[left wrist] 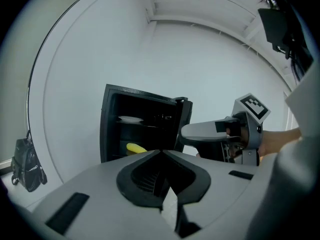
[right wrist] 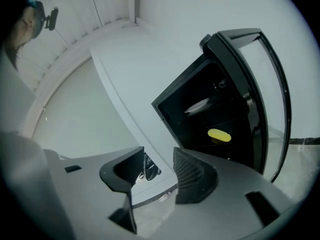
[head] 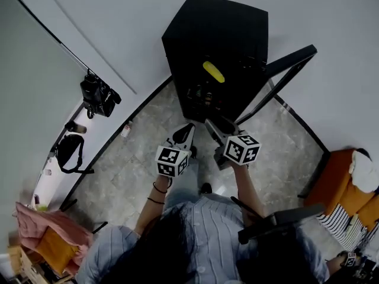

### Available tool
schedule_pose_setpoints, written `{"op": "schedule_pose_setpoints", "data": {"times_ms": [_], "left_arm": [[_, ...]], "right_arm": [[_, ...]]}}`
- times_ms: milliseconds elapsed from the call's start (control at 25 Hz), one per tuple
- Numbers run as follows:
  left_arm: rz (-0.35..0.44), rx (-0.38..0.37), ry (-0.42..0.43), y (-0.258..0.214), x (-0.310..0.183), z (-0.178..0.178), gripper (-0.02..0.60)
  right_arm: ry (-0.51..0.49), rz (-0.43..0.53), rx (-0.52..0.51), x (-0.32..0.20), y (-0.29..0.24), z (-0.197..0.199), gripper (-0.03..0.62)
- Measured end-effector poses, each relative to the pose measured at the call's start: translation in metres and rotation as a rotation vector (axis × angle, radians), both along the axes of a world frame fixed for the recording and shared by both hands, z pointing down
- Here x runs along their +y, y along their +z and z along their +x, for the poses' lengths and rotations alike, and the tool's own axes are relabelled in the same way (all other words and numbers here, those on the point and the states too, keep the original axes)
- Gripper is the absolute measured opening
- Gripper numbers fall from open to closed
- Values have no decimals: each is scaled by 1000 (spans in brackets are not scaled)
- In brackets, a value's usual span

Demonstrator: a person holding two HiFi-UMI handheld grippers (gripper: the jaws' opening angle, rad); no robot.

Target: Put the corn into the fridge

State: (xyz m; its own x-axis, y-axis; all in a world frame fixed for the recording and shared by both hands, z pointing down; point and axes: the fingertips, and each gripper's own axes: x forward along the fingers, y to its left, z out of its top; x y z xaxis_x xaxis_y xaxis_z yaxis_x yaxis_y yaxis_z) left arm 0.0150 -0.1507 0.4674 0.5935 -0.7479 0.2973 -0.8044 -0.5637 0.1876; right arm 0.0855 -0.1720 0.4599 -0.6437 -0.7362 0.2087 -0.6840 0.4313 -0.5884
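1. Corn (head: 214, 71) lies on a shelf inside the black fridge (head: 213, 22), one shelf below a white plate (left wrist: 130, 119).
2. Fridge door (head: 288, 62) stands open, swung out to the right in the head view.
3. Left gripper (left wrist: 161, 154): jaws closed together, nothing between them.
4. Right gripper (right wrist: 159, 166): jaws partly apart and empty; only wall and floor show through the gap.
5. Both grippers are side by side in front of the fridge, pointing at it, clear of the corn.
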Motion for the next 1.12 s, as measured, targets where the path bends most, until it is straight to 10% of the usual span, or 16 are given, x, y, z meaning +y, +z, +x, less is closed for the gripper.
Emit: {"op": "schedule_pose_setpoints", "data": {"times_ms": [1120], "left_arm": [[4, -11, -64, -32, 114, 21, 19]], "right_arm": [[-34, 39, 36, 122, -12, 25, 140]]}}
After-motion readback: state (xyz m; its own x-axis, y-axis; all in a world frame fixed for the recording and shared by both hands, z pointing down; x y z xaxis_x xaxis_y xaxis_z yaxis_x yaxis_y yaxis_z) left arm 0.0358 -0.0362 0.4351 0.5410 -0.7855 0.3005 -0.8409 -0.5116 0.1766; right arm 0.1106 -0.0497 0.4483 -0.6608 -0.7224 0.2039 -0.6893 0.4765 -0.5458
